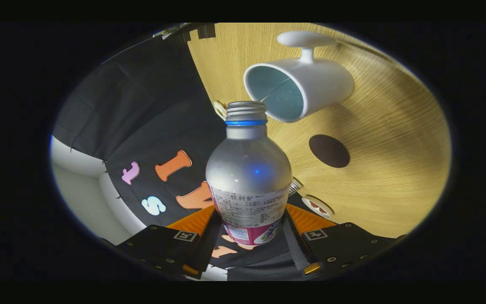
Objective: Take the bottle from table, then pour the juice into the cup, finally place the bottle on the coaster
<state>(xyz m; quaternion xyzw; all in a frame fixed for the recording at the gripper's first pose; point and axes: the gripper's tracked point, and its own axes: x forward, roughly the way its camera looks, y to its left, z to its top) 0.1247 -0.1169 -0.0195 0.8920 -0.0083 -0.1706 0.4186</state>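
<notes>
My gripper [249, 230] is shut on the silver bottle [248, 169], both fingers pressing its labelled lower body. The view is rolled sideways, so the wooden table [395, 169] stands like a wall to the right. The bottle's open threaded mouth [246, 107], with a blue ring under it, sits right at the rim of the white cup [306, 86]. The cup's pale blue inside faces the bottle mouth, and its handle points away. A dark round coaster [329, 150] lies on the table just beyond the bottle's shoulder, below the cup in this view.
The table's edge runs behind the bottle, with the black booth cloth [141, 126] past it. A small round sticker [317, 207] and a striped tag [295, 185] lie on the table close to the right finger. White wall [82, 185] shows beyond the cloth.
</notes>
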